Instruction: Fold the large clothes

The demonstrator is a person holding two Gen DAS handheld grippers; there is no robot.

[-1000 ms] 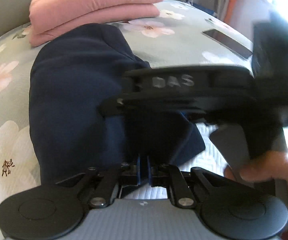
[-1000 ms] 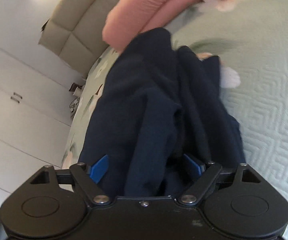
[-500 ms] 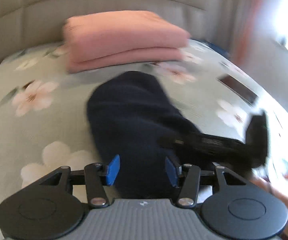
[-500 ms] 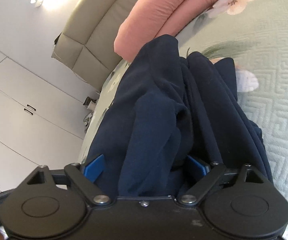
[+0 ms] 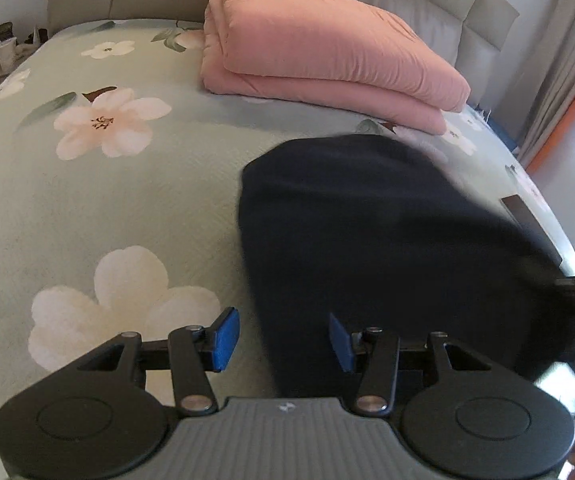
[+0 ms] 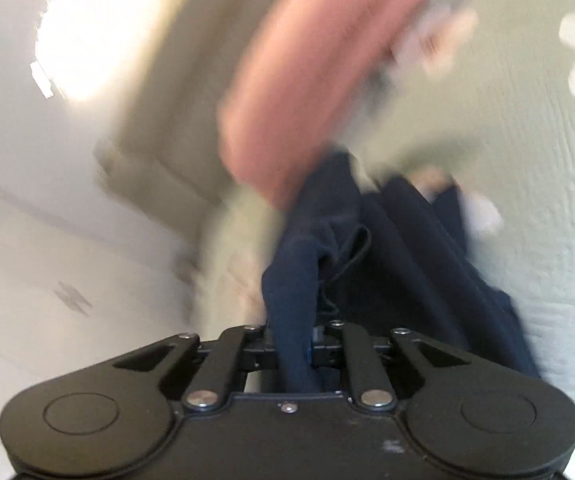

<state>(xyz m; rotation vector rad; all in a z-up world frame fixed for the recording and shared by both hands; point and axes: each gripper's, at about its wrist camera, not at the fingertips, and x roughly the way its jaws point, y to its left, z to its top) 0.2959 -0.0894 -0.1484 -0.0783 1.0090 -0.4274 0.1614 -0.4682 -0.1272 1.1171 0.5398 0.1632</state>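
Floral bedspread (image 5: 135, 184) lies beneath; the right gripper (image 6: 293, 354) has just closed on the navy garment (image 6: 387, 248), while the left gripper (image 5: 283, 338) stands open beside it.

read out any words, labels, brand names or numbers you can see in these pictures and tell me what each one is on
No readable text in either view.
Left tongs: a small pale emblem on the grey body, too small to read.
Paper cup on the bedside table: any print is too small to tell.
Dark flat object on the bed's right edge: no lettering shows.
The right wrist view is motion-blurred; nothing legible.
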